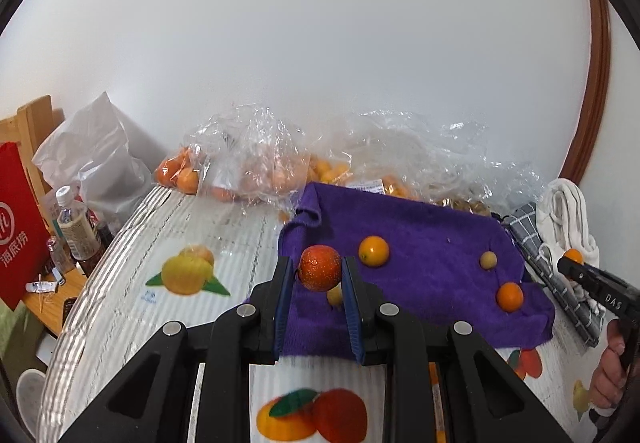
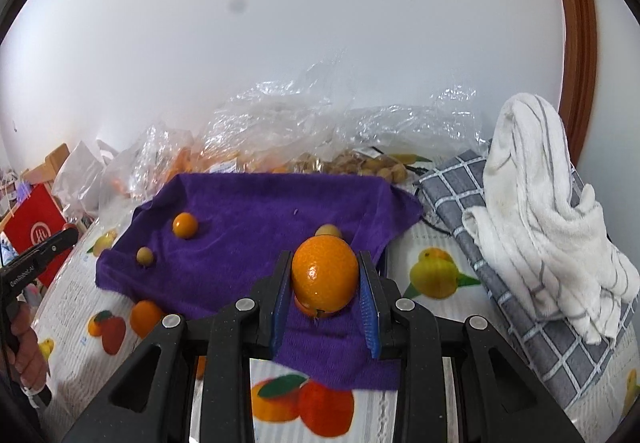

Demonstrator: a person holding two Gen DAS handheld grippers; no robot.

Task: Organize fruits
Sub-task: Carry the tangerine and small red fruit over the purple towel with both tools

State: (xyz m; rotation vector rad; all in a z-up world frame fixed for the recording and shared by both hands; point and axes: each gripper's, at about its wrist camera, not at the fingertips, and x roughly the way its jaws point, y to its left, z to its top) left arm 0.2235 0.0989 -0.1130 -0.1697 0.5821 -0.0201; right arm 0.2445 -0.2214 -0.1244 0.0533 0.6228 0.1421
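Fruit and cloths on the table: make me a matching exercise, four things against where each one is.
Things:
1. red-orange fruit
2. large orange
3. white towel
4. purple cloth

Places:
A. draped over the grey checked cloth
B. between the left gripper fingers
C. spread flat on the table, loose fruit on it
D. between the right gripper fingers

Pairs: 1-B, 2-D, 3-A, 4-C

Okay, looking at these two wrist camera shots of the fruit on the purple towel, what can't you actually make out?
- Left wrist view: a small yellowish fruit is half hidden behind the reddish-orange mandarin in the left gripper.
- Right wrist view: a reddish fruit under the bright orange mandarin in the right gripper shows only a sliver.
- Both views: fruit inside the crinkled clear plastic bags is blurred by glare.
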